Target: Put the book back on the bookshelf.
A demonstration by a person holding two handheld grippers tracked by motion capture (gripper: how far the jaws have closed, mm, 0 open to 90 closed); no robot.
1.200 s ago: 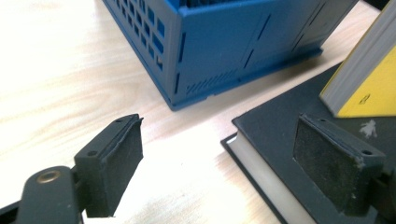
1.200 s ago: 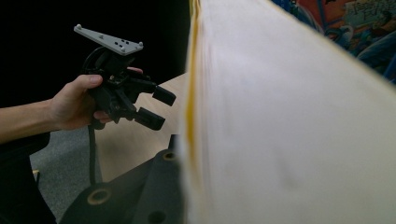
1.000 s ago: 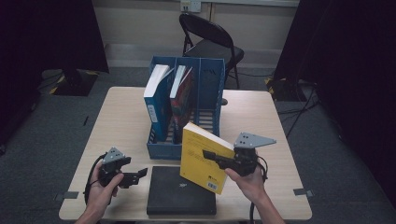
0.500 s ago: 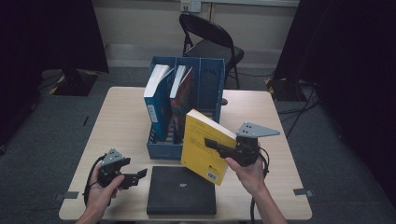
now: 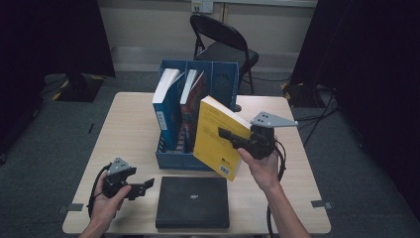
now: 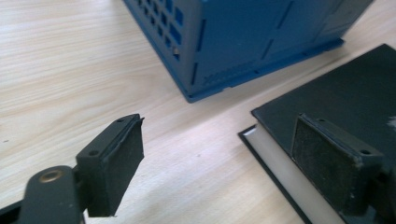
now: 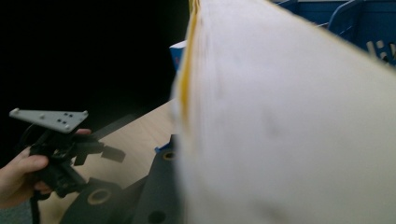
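Your right hand-held gripper (image 5: 229,135) is clamped on the yellow book (image 5: 218,136), held tilted above the table (image 5: 129,124), in front of the blue file rack's (image 5: 222,79) right compartment. Two books (image 5: 166,106) stand in the rack's left compartments. A black book (image 5: 193,202) lies flat beside your left hand-held gripper (image 6: 215,163), whose jaws stand apart. A folding chair (image 5: 223,44) stands behind the table on grey carpet; dark curtains hang at both sides.

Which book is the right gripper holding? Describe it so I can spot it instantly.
Start at the blue file rack mid-table. Just in front of its right compartment, the right gripper holds a yellow book tilted in the air. It is the only yellow one; the black book lies flat on the table.
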